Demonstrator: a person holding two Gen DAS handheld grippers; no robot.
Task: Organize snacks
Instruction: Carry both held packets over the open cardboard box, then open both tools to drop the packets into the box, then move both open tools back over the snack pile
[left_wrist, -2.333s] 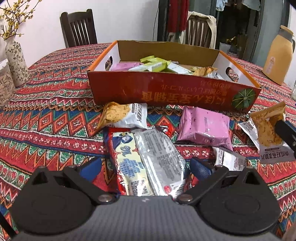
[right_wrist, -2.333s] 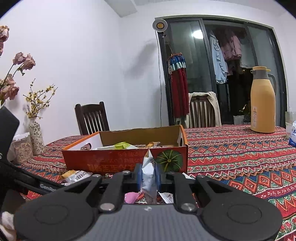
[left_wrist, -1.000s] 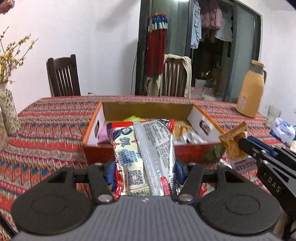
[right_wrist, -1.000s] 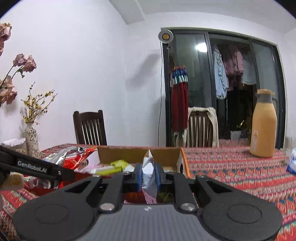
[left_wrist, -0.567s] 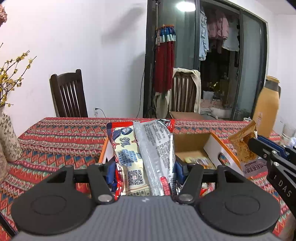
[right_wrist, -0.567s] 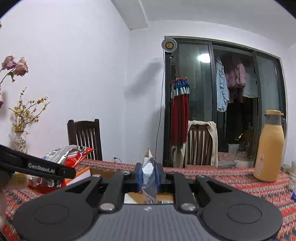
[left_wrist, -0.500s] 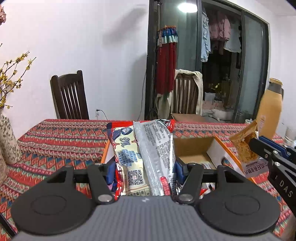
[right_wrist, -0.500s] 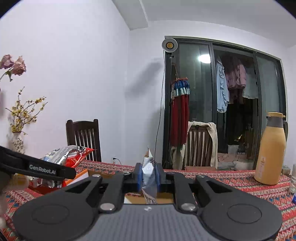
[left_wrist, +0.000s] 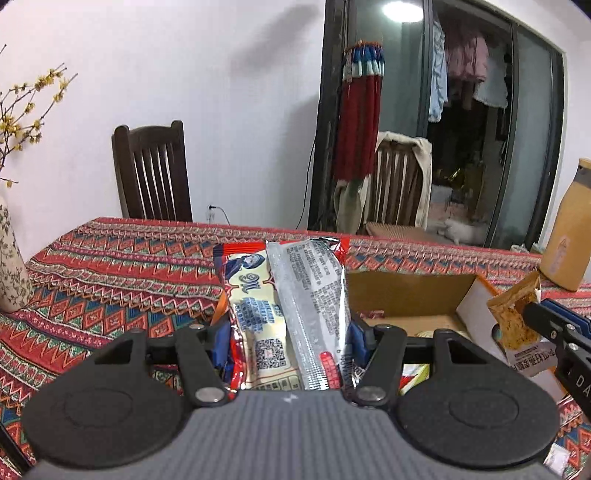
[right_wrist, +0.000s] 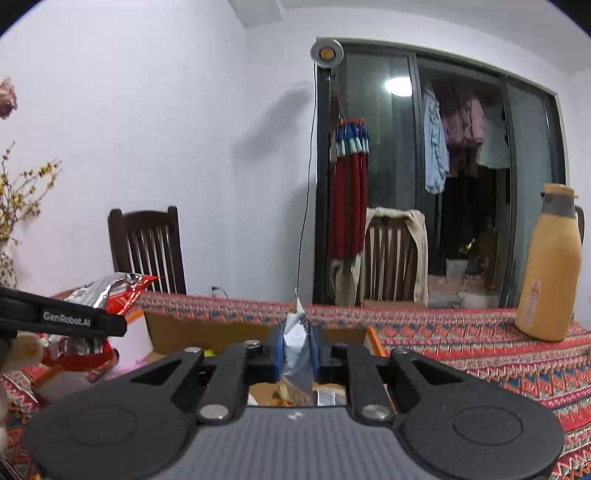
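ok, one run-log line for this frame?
left gripper: shut on red snack pack | right gripper: shut on small packet | both over cardboard box

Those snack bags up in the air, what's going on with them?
A person is tidying snacks into the cardboard box on the patterned table. The left hand-held gripper is clamped on a big red and silver snack packet. The right hand-held gripper is pinching a small orange and white packet. Both packets are held up over the box, not dropped in yet.
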